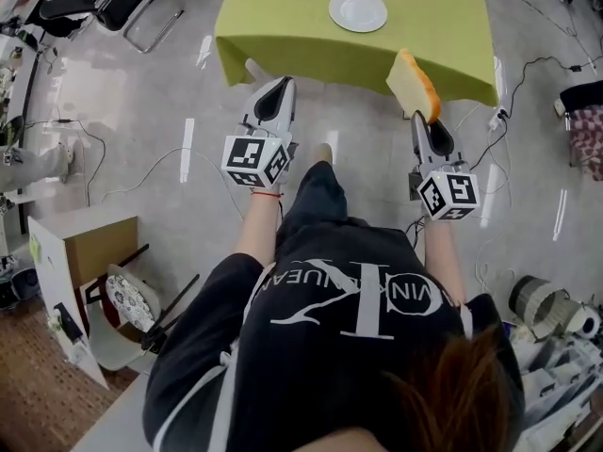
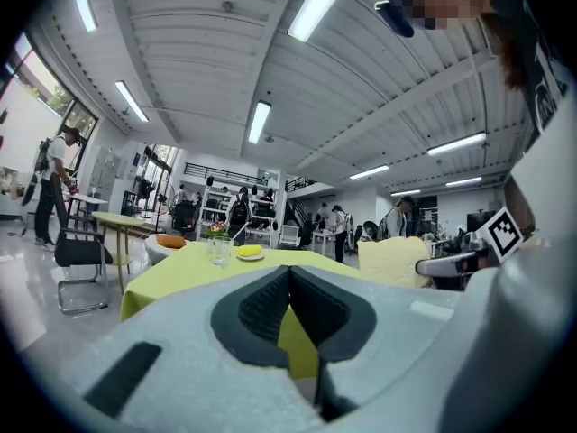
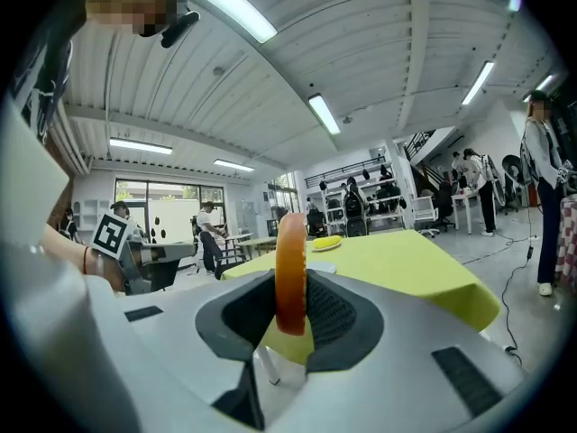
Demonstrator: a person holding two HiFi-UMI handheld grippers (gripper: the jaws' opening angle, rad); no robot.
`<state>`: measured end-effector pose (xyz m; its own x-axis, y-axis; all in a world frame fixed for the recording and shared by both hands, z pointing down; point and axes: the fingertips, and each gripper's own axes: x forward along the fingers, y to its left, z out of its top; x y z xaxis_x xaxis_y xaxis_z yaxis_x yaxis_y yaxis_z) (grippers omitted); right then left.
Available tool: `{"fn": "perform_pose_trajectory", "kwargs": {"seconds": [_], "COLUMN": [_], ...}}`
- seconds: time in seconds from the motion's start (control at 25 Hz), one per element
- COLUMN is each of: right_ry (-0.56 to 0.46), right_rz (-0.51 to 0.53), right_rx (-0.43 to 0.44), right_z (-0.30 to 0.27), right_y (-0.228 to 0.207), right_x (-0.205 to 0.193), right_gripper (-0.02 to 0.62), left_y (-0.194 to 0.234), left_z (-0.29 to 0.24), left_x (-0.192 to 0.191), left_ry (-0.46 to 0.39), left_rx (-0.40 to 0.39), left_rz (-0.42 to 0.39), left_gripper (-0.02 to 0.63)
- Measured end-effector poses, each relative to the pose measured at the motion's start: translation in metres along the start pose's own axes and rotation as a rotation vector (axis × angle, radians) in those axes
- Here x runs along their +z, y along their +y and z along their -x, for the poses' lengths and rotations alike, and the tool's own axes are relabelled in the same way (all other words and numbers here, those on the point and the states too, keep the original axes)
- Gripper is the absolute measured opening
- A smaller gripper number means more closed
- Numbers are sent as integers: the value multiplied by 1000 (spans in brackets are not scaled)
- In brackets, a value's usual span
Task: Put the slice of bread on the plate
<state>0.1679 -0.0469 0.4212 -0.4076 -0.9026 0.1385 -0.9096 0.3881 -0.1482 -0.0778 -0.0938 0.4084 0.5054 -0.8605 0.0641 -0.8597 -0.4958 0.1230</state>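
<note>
My right gripper [image 1: 420, 113] is shut on the slice of bread [image 1: 413, 84], pale with an orange crust, held upright at the near right edge of the green table [image 1: 283, 26]. In the right gripper view the bread [image 3: 290, 269] stands edge-on between the dark pads. The white plate [image 1: 358, 10] lies on the table's far middle, well beyond the bread. My left gripper [image 1: 279, 88] is shut and holds nothing; its jaws meet at the tip [image 2: 289, 273]. It hovers near the table's near left edge. From the left gripper view the bread [image 2: 393, 262] shows at the right.
Chairs [image 1: 113, 3] stand left of the table. Cables [image 1: 528, 73] run over the floor at the right. A cardboard box [image 1: 85, 252] and a chair sit at the lower left. Other people and tables fill the room beyond.
</note>
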Motion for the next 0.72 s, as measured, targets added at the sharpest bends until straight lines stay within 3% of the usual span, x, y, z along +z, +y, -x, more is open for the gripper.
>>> {"fn": "perform_pose_trajectory", "kwargs": {"seconds": [0.72], "right_ry": [49], "right_rz": [-45], "right_rx": [13], "right_z": [-118], "right_y": [-14], "right_x": [9], "right_gripper": [89], "left_y": [75], "left_z": [-112], "left_x": [0], "left_ry": [61], "left_rx": [-61], "left_rz": [20], "left_gripper": [11]}}
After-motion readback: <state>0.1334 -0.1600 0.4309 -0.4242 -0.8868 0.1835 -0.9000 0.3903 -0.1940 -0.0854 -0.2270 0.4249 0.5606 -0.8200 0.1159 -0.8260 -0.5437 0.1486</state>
